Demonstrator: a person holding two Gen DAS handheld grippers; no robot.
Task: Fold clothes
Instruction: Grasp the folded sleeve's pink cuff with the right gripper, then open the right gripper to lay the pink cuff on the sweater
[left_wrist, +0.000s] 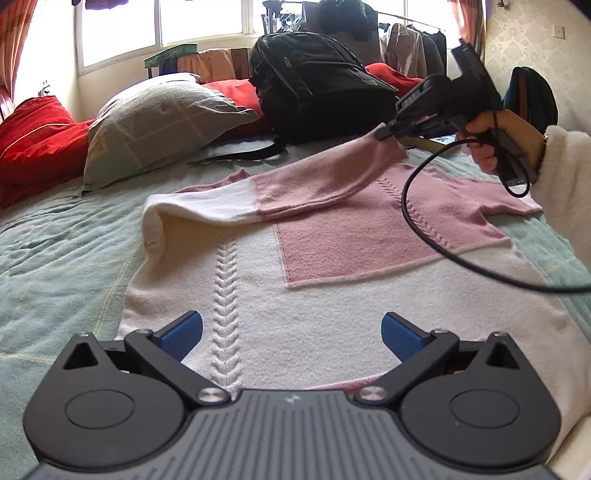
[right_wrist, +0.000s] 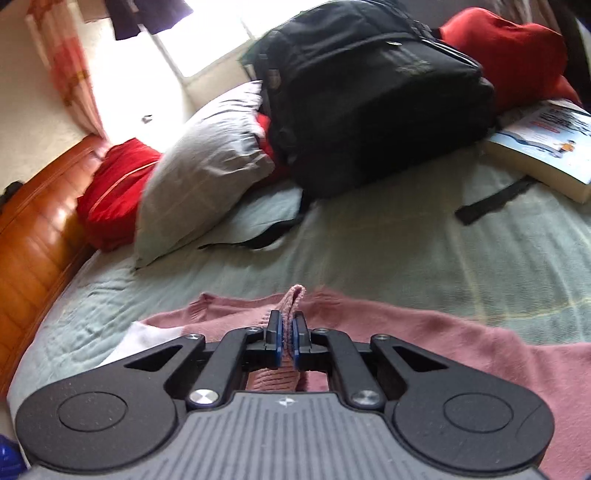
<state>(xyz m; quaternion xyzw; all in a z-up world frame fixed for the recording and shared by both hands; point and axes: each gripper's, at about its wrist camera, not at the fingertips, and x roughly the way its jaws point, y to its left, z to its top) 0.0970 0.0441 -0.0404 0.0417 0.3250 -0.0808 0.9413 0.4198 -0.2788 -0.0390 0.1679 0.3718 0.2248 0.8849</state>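
Note:
A pink and white knit sweater (left_wrist: 332, 295) lies flat on the pale green bedspread (left_wrist: 55, 258). My left gripper (left_wrist: 291, 336) is open low over its white lower part, with nothing between the blue pads (left_wrist: 183, 332). My right gripper (left_wrist: 386, 132) is shut on the pink cuff of the sleeve (left_wrist: 317, 181) and holds it lifted above the sweater's body. In the right wrist view the cuff (right_wrist: 294, 297) pokes out between the closed right gripper (right_wrist: 287, 332), with the pink sweater (right_wrist: 461, 343) spread underneath.
A black backpack (left_wrist: 317, 88) stands at the back of the bed, with a grey pillow (left_wrist: 159, 122) and red cushions (left_wrist: 33, 136) to its left. A book (right_wrist: 546, 147) lies right of the backpack. The wooden bed frame (right_wrist: 33, 251) runs along the left. A black cable (left_wrist: 417, 218) hangs from the right gripper.

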